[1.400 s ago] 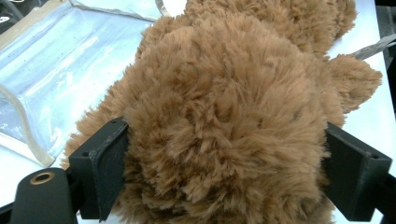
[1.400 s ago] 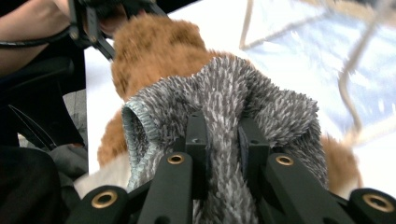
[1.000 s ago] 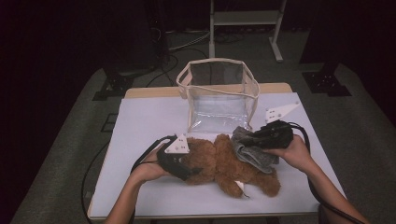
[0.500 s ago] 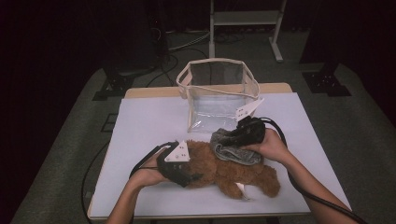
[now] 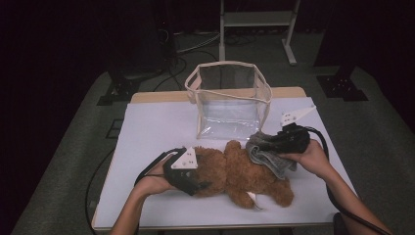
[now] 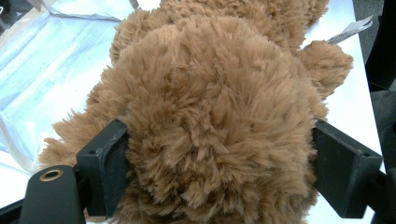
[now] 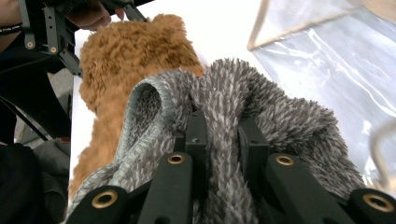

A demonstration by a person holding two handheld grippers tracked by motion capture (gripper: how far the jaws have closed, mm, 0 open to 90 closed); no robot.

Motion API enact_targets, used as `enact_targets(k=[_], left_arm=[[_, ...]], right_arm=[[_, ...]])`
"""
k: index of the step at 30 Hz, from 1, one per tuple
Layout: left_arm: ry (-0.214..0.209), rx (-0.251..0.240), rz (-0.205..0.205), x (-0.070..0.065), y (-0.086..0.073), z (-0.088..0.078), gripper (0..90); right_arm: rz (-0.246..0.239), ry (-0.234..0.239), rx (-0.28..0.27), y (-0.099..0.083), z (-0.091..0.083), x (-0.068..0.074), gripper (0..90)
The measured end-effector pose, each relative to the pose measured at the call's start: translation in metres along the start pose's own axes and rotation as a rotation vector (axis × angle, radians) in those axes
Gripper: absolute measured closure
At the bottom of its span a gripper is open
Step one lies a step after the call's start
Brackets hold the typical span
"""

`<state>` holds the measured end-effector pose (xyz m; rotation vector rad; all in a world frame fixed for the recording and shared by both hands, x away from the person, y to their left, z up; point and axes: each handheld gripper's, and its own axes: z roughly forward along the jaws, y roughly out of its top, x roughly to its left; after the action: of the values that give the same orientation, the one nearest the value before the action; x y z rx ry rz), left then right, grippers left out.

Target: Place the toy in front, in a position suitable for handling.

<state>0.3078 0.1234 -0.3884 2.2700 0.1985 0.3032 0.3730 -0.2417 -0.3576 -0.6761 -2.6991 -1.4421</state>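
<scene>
Brown teddy bear (image 5: 244, 171): flat on tabletop (image 5: 151, 127), head clamped in left claw (image 5: 203, 186), hand low. Grey cloth (image 5: 266, 152): pinched in right claw (image 5: 259, 143), above bear's body.

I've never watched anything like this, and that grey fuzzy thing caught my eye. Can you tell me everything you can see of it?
The grey fuzzy cloth looks like shaggy chenille or microfibre, with a smoother stitched hem along one folded edge. It is bunched up, pinched between the closed jaws of the right gripper, and hangs in folds from them. In the high view the cloth droops onto the legs end of the brown plush teddy bear, just in front of the clear plastic bag with beige trim.
</scene>
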Motion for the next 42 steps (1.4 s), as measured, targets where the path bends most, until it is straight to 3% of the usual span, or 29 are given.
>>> enact_targets(k=[9, 18, 24, 29, 37, 42], left_arm=[[-0.004, 0.005, 0.001, 0.001, 0.000, 0.000, 15.9], [-0.004, 0.012, 0.003, 0.002, 0.001, -0.001, 15.2], [-0.008, 0.021, 0.007, 0.002, 0.002, -0.001, 14.8], [-0.009, 0.024, 0.006, 0.003, 0.002, -0.001, 14.7], [-0.013, 0.030, 0.008, 0.004, 0.003, 0.000, 14.3], [-0.013, 0.027, 0.009, 0.004, 0.002, -0.001, 13.9]], right_arm=[[0.081, -0.045, -0.036, -0.039, -0.030, -0.008, 77.1], [0.177, -0.133, -0.071, -0.088, -0.071, -0.013, 77.1], [0.212, -0.181, -0.076, -0.113, -0.090, -0.011, 77.1], [0.234, -0.205, -0.092, -0.125, -0.103, -0.007, 77.0], [0.231, -0.236, -0.090, -0.131, -0.114, -0.002, 77.0], [0.240, -0.263, -0.062, -0.135, -0.107, -0.005, 76.4]])
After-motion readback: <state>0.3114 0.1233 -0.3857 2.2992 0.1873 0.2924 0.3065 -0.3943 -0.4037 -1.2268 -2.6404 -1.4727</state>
